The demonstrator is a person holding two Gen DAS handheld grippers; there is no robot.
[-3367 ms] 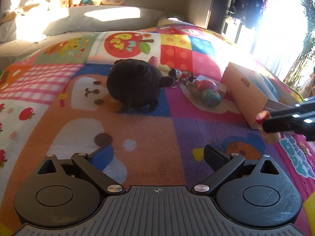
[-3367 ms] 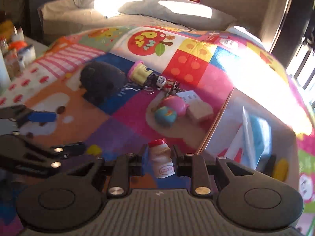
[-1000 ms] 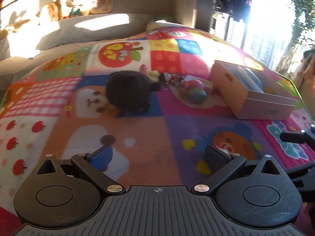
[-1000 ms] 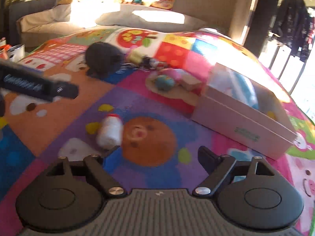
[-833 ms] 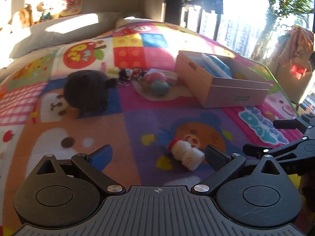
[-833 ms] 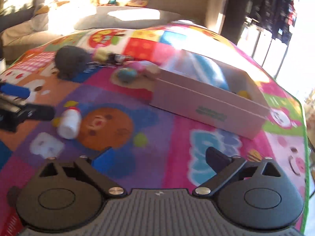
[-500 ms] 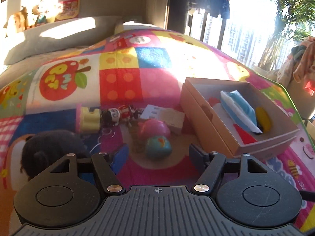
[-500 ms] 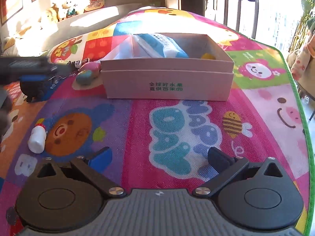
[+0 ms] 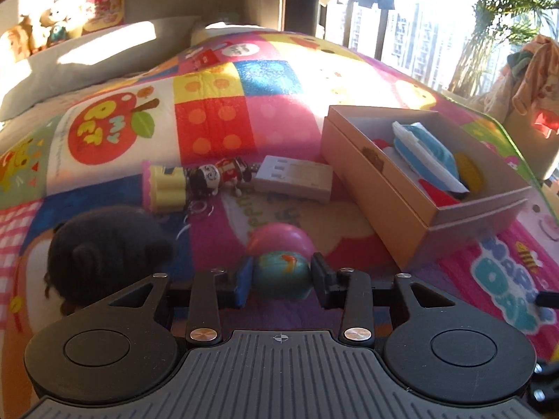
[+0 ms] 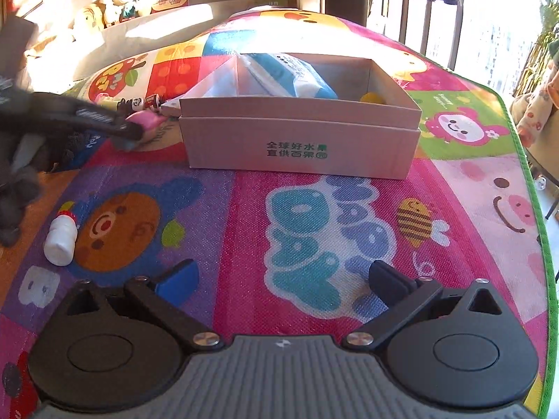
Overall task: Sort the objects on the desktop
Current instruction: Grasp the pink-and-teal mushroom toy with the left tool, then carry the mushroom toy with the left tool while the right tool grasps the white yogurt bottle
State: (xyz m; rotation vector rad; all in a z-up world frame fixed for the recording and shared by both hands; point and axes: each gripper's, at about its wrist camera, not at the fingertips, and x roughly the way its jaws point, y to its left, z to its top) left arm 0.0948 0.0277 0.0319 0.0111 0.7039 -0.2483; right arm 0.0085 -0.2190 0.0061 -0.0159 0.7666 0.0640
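Observation:
My left gripper [image 9: 281, 279] is shut on a small globe ball [image 9: 281, 274], low on the colourful play mat. A pink ball [image 9: 281, 239] lies just behind it. The open cardboard box [image 9: 394, 192] sits to the right and holds a blue-white tissue pack [image 9: 424, 153] and a yellow object [image 9: 471, 173]. My right gripper [image 10: 281, 281] is open and empty, facing the box [image 10: 300, 146] from the front. A small white bottle with a red cap [image 10: 62, 234] lies on the mat at its left. The left gripper shows in the right wrist view [image 10: 104, 120] at the pink ball [image 10: 148, 118].
A black plush toy [image 9: 104, 251], a yellow-pink toy [image 9: 164, 188], a small figure keychain [image 9: 220, 176] and a flat beige box [image 9: 293, 178] lie on the mat left of the cardboard box. Pillows and plush toys line the far wall. The mat's green edge [image 10: 534, 188] runs at right.
My left gripper has moved forward to the globe ball and closed on it. My right gripper dropped the white bottle on the mat earlier and swung right to face the box.

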